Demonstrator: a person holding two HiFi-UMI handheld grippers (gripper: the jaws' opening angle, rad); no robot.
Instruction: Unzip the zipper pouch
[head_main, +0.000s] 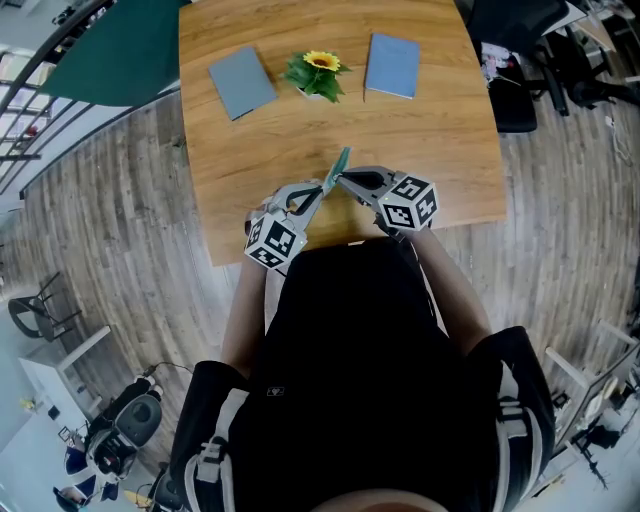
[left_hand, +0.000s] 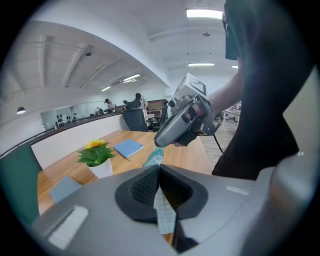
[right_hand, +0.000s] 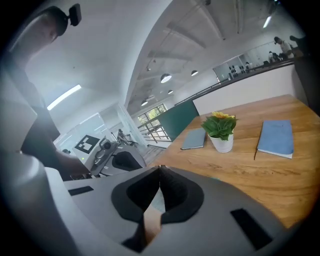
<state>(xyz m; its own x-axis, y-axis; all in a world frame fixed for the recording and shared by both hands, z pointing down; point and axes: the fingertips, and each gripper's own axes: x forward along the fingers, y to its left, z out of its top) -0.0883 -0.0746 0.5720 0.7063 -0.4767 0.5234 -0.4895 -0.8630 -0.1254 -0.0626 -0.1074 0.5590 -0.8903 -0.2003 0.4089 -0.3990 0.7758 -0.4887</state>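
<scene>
Teal zipper pouch (head_main: 341, 163) gripped from 2 sides above the near edge of a wooden counter (head_main: 440, 150).
The counter is pale wood and fills the upper half of the head view. The left tongs (left_hand: 159, 167) are clenched on the pouch's pale teal fabric, which runs down between their pads. The right tongs (right_hand: 160, 169) are likewise clenched, meeting the pouch's upper end with a pale strip caught between the jaws; whether that strip is the zip pull cannot be made out. A grey notebook (head_main: 242, 82) and a blue notebook (head_main: 392, 65) lie at the far side, with a potted sunflower (head_main: 320, 75) between the 2. The pouch hangs tilted, clear of the counter top.
</scene>
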